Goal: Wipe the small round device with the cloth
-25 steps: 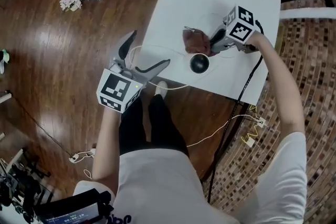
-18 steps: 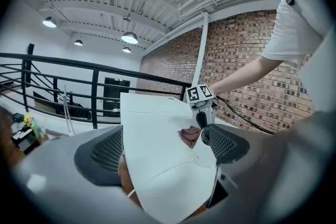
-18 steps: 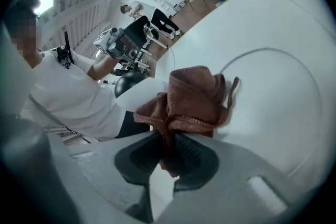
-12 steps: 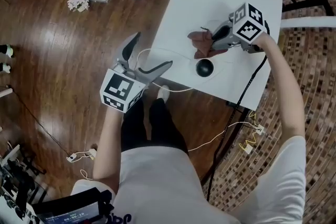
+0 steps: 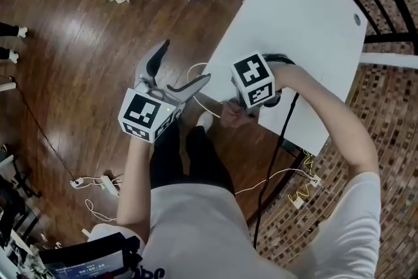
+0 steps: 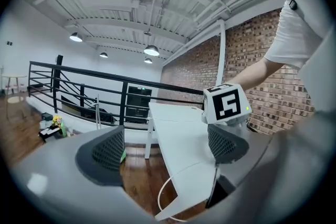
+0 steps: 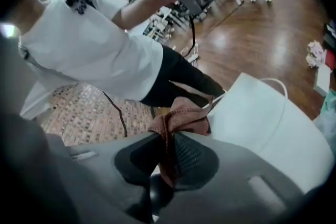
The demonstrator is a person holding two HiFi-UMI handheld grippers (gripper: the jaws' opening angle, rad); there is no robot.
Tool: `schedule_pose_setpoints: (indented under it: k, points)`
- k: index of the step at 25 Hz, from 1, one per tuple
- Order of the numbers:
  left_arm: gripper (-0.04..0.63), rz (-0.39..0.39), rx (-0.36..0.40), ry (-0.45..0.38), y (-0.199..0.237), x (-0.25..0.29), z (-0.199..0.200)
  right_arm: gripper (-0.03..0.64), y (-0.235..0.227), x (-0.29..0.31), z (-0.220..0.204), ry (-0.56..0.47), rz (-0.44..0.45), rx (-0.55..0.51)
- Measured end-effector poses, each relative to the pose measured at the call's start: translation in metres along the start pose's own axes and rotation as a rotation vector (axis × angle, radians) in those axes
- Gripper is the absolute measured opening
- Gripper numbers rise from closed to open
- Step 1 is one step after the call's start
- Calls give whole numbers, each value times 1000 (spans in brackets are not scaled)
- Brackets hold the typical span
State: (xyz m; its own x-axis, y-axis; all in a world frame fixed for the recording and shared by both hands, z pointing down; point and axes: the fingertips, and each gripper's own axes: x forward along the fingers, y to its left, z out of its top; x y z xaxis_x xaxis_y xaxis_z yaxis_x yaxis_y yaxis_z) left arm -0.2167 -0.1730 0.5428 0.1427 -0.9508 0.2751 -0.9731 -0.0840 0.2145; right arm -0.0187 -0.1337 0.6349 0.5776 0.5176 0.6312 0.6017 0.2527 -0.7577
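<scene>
— Between the jaws of your right gripper sits the crumpled reddish-brown cloth. You have them clamped tight on it, and its loose end flares out past their tips.

— Those tips point at the near edge of the white desk, so your cloth hangs about that edge.

— You can't pick out the small round device. In the head view the marker cube above those jaws covers the desk beneath, and it may lie there.

— On your left gripper the jaws stand wide apart with nothing between them. It is off to the side of the desk, over the wooden floor.

— My judgement: you have the cloth in hand. Nothing shows whether the device is wiped, so count that as still to do.
</scene>
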Motion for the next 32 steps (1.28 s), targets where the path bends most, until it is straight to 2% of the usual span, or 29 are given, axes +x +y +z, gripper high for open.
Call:
schedule_pose_setpoints:
  k: [1,3,7,11,15,18,21,24,26,29,32]
  points:
    - [532,-2,-2,1,-1,0,-2,40,-8,5,-8,47,-24,-3]
    - [532,-12,-4,4,-5,1,-5,40,-27,1,-17,34,-83,23]
    - [532,-44,-1,14,-15,9,-7,40,-62,-32,-36,-147,-221,148]
    - [532,-91,11,16,-28,21,-4,40,-76,-50,-77,-282,-303,305]
    - [532,-142,24,21,-45,34,-2,40,-68,-48,-123,-393,-347,461]
    - [532,-178,27,27,-57,43,-2,40,-53,-41,-148,-477,-339,565]
    - [532,-196,15,33,-65,47,-4,40,-38,-23,-163,-474,-305,615]
    - [531,-197,10,32,-68,48,-3,40,-34,-17,-174,-421,-323,608]
    - [532,-185,19,25,-64,46,1,40,-38,-42,-165,-457,-372,569]
    - [528,-134,15,5,-49,37,7,40,-40,-95,-120,-549,-410,456]
    - [517,-69,-5,-18,-29,26,12,40,-27,-115,-61,-550,-355,296]
